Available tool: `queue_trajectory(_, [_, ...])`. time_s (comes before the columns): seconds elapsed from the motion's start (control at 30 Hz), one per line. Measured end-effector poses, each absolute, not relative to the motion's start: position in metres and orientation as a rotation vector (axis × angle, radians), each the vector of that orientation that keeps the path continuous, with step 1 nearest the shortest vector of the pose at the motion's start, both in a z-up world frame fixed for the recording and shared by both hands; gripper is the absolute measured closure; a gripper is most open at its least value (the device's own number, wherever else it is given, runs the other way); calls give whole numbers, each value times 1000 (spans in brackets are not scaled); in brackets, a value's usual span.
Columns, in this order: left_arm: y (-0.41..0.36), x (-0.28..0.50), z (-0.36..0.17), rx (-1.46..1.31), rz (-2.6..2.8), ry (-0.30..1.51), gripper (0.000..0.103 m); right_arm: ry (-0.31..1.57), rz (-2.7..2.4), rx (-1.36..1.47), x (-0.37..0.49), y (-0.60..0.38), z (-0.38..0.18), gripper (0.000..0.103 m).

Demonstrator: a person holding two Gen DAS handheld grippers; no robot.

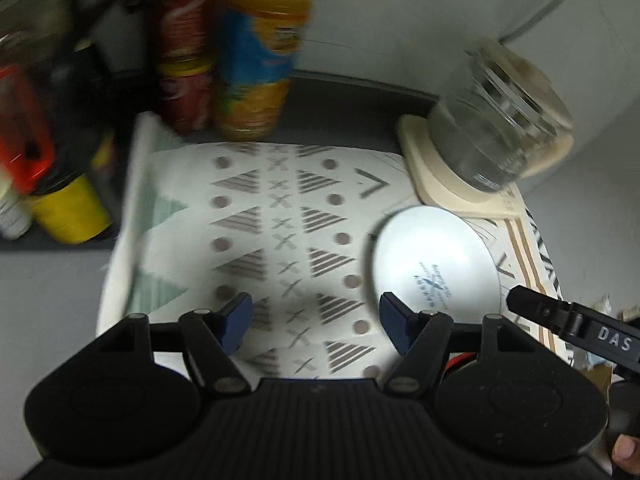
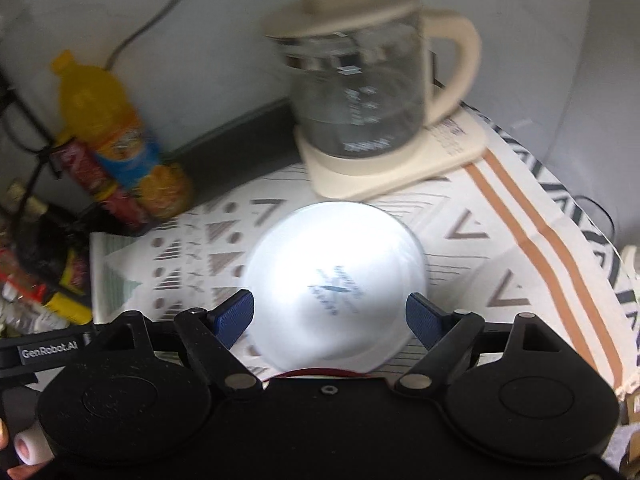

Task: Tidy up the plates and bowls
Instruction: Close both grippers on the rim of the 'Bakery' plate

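Left wrist view. Left gripper hovers over the patterned cloth, jaws spread wide, nothing between the blue pads. A white bowl, turned upside down with a blue mark on its base, sits on the cloth just off the right pad, not touching it as far as can be seen. Behind the bowl, a glass kettle on its cream base. Far left, an orange drink bottle, a red can and a yellow container, all blurred. The tip of the right gripper pokes in from the right edge, near the bowl's rim.

Right wrist view. Right gripper is directly above the same bowl, jaws wide open, one pad on either side of it. Contact cannot be confirmed; the bowl is glare-washed and blurred. A red rim shows just under the bowl's near edge, perhaps another dish beneath, but too little is visible to say. Kettle stands behind, bottle to the left, cloth underneath.

Progress, as a judgement. Only one bowl is clearly seen, and no plates. Neither gripper holds anything. Nothing here reads as a finished stack or sorted group, so the task looks early or mid-way: the bowl appears about to be grasped, with placement yet to do.
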State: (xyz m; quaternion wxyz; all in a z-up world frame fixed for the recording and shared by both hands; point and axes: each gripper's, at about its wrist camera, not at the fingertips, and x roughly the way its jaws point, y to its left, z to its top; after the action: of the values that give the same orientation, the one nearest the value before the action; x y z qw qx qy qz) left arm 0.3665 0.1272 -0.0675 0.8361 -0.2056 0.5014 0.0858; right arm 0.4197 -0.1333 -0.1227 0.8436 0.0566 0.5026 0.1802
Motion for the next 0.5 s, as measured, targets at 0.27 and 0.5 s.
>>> queue_trajectory(0.27, [104,411,-96,-415,107,1131,35,1176,283,235,454,-167,-157,21])
queue_trajectory(0.5, [90,435,-121,-408,46,1195,38,1258,281,292,475,-182,-179,26])
